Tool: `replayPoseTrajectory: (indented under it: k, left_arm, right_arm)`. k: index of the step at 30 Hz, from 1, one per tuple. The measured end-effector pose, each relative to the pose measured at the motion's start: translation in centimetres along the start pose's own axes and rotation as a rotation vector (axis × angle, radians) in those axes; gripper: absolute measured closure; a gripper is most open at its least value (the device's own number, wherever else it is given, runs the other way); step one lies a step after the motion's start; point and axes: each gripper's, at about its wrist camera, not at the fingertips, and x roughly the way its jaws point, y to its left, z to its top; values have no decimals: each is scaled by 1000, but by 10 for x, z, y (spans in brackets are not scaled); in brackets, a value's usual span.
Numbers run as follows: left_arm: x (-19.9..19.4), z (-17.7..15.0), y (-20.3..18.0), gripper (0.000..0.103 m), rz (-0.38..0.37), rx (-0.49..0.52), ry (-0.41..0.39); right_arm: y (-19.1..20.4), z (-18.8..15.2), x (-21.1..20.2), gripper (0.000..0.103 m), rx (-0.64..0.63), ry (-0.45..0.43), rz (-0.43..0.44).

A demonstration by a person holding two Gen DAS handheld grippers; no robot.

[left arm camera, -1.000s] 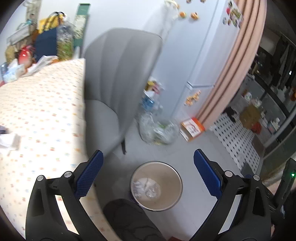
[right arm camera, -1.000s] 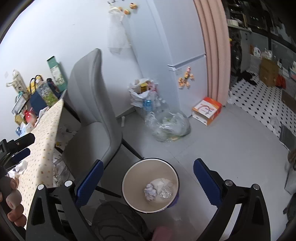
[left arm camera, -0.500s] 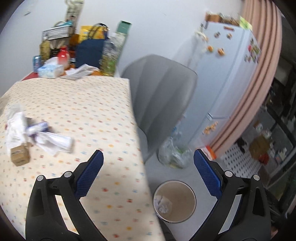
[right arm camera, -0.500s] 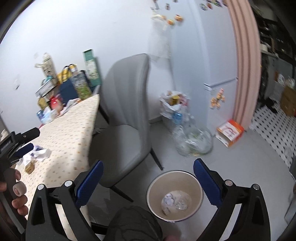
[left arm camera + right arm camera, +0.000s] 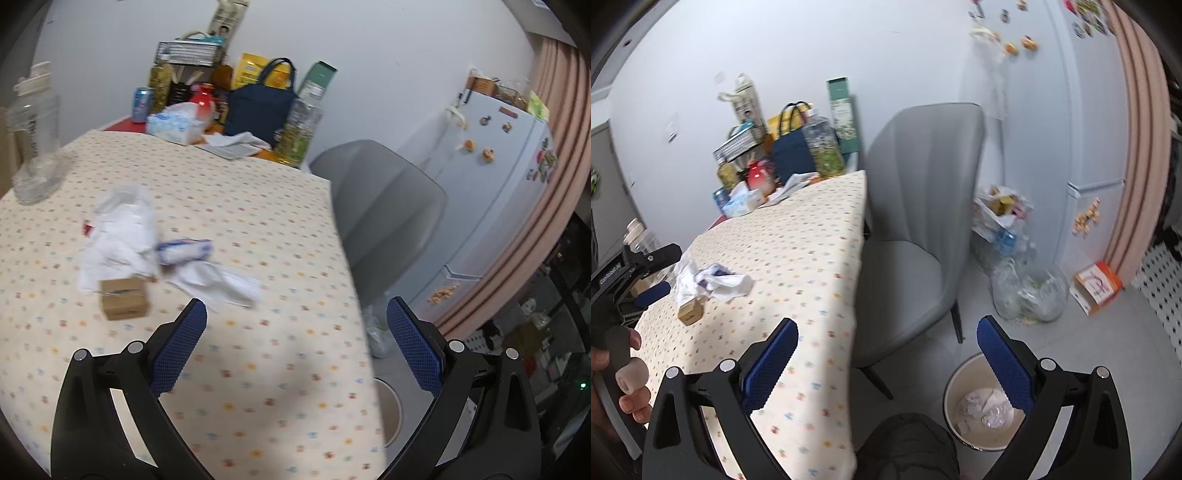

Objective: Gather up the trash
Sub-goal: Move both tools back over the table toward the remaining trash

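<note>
Below, the waste bin (image 5: 982, 406) holds crumpled paper (image 5: 984, 404).

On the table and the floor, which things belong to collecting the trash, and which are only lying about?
For the job:
- small cardboard box
- crumpled white wrappers
- flat white packet
- trash bin, some trash already inside
- left claw and right claw, both open, empty

Just lying about:
- navy tote bag
- tissue pack
- soda can
- grey chair
</note>
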Motion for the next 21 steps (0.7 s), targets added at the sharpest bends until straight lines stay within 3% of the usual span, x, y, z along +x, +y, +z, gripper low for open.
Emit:
replayPoseTrajectory:
  k: [3,7,11,15,21]
  left_arm:
    - [-4,3,12,6,85,7,1]
    - [-5,8,33,6,123,-21,35]
    - [-15,11,48,6,189,-16,-12]
    - [-22,14,69,6,312,-24,-53]
    - [-23,17,99,6,336,-43,-25]
  right_arm:
    - [17,5,5,8,-35,0,6]
    - [44,14,12,8,-94,8,-88]
    - [64,21,15,8,-108,-1,-63]
    - [87,23,19,8,-136,6,-52]
    - [123,22,19,8,-192,-13,35]
